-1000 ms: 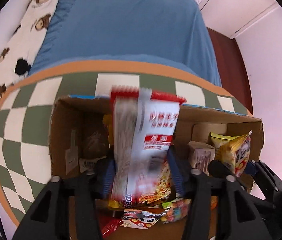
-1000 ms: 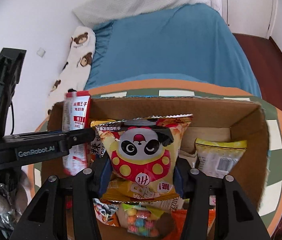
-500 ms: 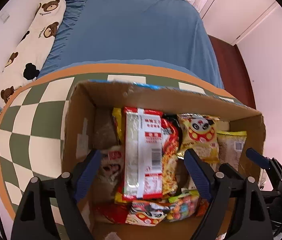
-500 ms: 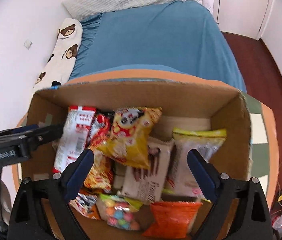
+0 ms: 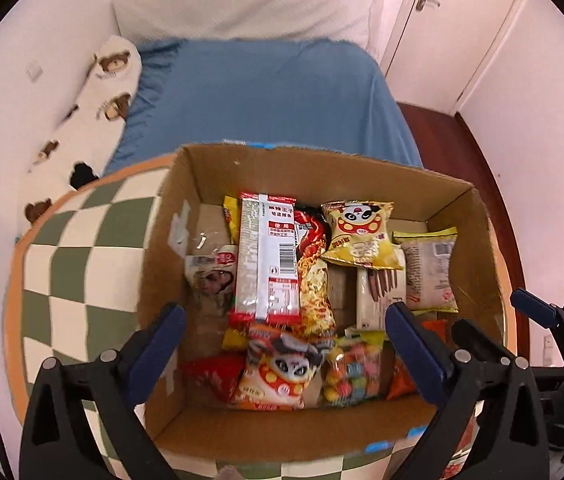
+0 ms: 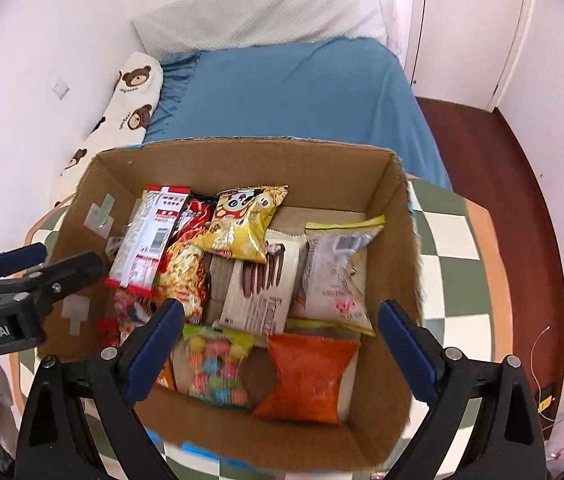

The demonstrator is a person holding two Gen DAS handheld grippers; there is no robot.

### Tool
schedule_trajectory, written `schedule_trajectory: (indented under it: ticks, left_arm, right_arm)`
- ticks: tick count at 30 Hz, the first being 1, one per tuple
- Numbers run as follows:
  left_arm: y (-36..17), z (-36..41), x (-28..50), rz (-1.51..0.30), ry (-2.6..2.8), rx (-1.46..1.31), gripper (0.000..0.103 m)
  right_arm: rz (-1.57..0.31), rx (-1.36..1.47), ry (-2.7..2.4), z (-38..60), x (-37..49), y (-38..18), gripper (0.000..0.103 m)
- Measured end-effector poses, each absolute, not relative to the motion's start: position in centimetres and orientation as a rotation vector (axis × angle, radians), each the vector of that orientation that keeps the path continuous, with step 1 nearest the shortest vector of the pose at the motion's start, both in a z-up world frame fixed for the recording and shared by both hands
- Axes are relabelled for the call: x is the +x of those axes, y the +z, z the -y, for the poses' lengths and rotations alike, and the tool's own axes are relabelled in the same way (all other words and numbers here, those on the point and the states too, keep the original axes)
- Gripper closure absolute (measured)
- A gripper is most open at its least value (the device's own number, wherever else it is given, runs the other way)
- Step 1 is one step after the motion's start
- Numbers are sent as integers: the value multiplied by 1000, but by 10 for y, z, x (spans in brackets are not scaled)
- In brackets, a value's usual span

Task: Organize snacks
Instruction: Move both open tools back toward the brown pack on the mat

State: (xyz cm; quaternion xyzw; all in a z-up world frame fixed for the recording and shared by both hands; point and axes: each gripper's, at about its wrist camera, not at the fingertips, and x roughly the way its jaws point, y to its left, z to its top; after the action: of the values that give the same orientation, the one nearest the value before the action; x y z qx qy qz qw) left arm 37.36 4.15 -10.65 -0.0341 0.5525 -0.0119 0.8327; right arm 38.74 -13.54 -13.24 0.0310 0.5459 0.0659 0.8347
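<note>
- You are holding the left tongs point(image 5: 282, 354) wide open and empty above the near side of the cardboard box point(image 5: 321, 168); a second ago they were clamping the red-and-white packet point(image 5: 268, 256), which is now lying released inside.
- You are likewise keeping the right tongs point(image 6: 280, 346) spread wide and gripping nothing; the yellow panda bag point(image 6: 244, 224) they were carrying is now resting in the box.
- Both drops are suggesting that this pair of snacks is stowed, so the next step is probably fetching more or tidying the pile.
- The red-and-white packet is lying left of centre, its long axis running near to far, its label end pointing far.
- The yellow panda bag is sitting just right of it, overlapping the chocolate-stick pack point(image 5: 377, 284), top edge pointing far.
- The box is standing on the checkered counter point(image 5: 82, 264).
</note>
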Motion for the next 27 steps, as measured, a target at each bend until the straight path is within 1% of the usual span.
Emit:
schedule_trajectory:
  ticks: [10,18,23,27]
  left_arm:
    - [-45,-35,291,-979,-7,-27,0]
    - [-17,-32,238,-899,-12,-16,0]
    - [-17,-32,211,-916,-15,-30,0]
    - [-33,-22,196,-963,-34,-42,0]
  right_arm:
    - [-1023,72,145,144,311,-79,4]
    - [-929,76,170,144,251,-39,4]
    - [-951,153,204,153,219,-44,4]
    - [-1006,233,193,176,199,-65,4]
